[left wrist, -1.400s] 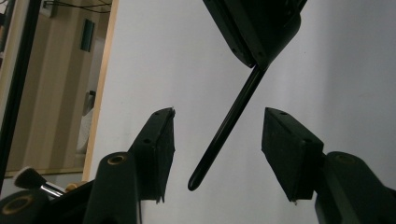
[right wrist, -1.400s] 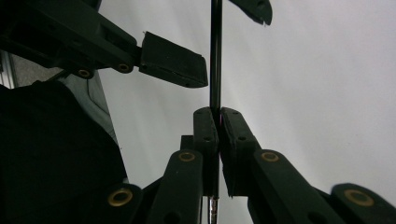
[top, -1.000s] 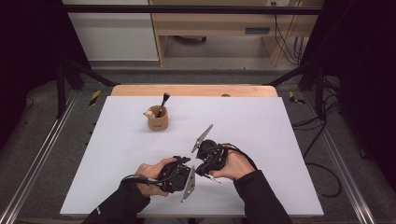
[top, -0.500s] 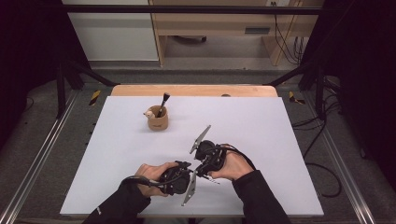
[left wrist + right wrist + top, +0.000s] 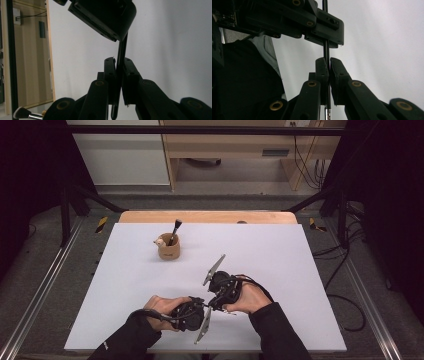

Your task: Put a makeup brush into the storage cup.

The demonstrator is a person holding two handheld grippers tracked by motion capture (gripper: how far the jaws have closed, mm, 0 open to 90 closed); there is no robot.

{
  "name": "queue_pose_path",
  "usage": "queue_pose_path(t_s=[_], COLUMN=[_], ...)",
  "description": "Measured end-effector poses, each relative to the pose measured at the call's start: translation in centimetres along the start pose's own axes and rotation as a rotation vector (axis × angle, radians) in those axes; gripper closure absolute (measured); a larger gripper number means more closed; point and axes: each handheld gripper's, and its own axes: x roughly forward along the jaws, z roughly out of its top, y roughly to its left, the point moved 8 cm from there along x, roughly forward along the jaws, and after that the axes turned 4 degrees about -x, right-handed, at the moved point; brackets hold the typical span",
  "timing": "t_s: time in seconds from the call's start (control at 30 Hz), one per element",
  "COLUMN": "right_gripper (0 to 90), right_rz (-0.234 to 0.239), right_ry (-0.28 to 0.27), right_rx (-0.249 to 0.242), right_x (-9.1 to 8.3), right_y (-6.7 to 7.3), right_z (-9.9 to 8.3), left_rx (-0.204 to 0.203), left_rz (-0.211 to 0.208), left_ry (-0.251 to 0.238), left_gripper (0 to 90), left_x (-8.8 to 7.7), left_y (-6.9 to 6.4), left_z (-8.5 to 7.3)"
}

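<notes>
Near the front edge of the white table [image 5: 300, 270], two hands hold the grippers tip to tip. My left gripper [image 5: 202, 303] points right and my right gripper [image 5: 214, 304] points back at it. Both grip the same thin black rod [image 5: 120, 52]. The left gripper's jaws [image 5: 119, 62] have just been closing and now press on the rod from both sides. In the right gripper view the right gripper [image 5: 327, 61] is shut on the rod [image 5: 326, 48], with a metal end [image 5: 327, 112] showing below the jaws.
A small tan cup [image 5: 169, 251] stands in the left-middle of the table with a black brush [image 5: 175, 230] upright in it. A wooden strip [image 5: 207, 216] runs along the far edge. Metal rails [image 5: 42, 290] flank the table.
The left gripper's jaws have drawn together onto the thin black rod. Both hands have stayed where they were, and the right gripper keeps its hold.
</notes>
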Motion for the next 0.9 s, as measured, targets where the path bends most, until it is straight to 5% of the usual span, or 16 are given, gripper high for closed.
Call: queue_pose_path(t_s=[0.47,0.6,0.9], right_gripper=[84.7,81.4,63.7], right_rz=[-0.001,-0.025,-0.162], right_ry=[-0.014,-0.069,-0.253], right_rx=[-0.016,-0.013,0.061], right_x=[0.0,-0.9,-4.5], right_y=[0.1,-0.2,-2.4], right_z=[0.1,0.1,-1.2], left_rx=[-0.006,-0.026,-0.11], left_rz=[-0.01,-0.016,-0.024], left_ry=[-0.005,0.008,0.017], left_gripper=[84.8,84.8,84.8], left_x=[-0.1,-0.1,-0.3], left_y=[-0.1,-0.1,0.1], left_z=[-0.2,-0.7,-2.4])
